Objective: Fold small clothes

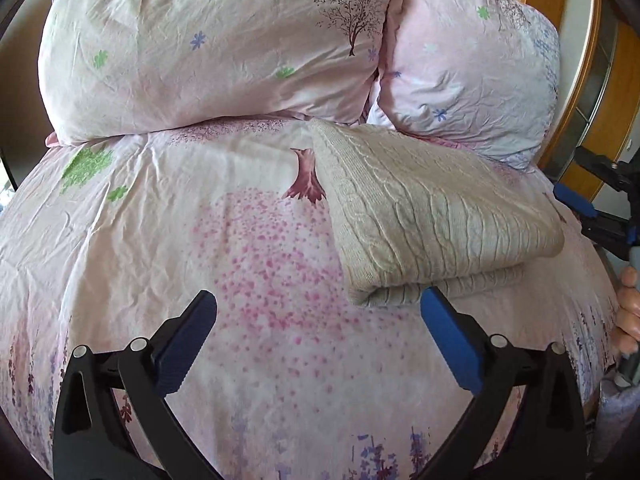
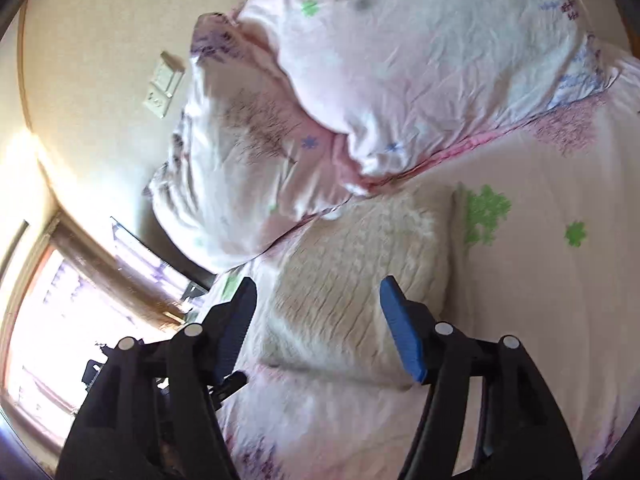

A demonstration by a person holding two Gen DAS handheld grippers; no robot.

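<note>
A cream cable-knit garment (image 1: 432, 212) lies folded in a flat rectangle on the pink floral bed cover (image 1: 240, 240), just below the pillows. My left gripper (image 1: 320, 312) is open and empty, hovering above the cover near the garment's front left corner. My right gripper (image 2: 318, 300) is open and empty, held just above the same folded garment (image 2: 360, 280); this view is blurred. The right gripper also shows at the right edge of the left wrist view (image 1: 600, 204), beside the garment's right end.
Two pink floral pillows (image 1: 216, 48) (image 1: 468, 68) lie behind the garment. A wooden headboard or frame (image 1: 576, 92) is at the right. In the right wrist view a wall with a switch plate (image 2: 162, 84) and a bright window (image 2: 44, 320) lie beyond the bed.
</note>
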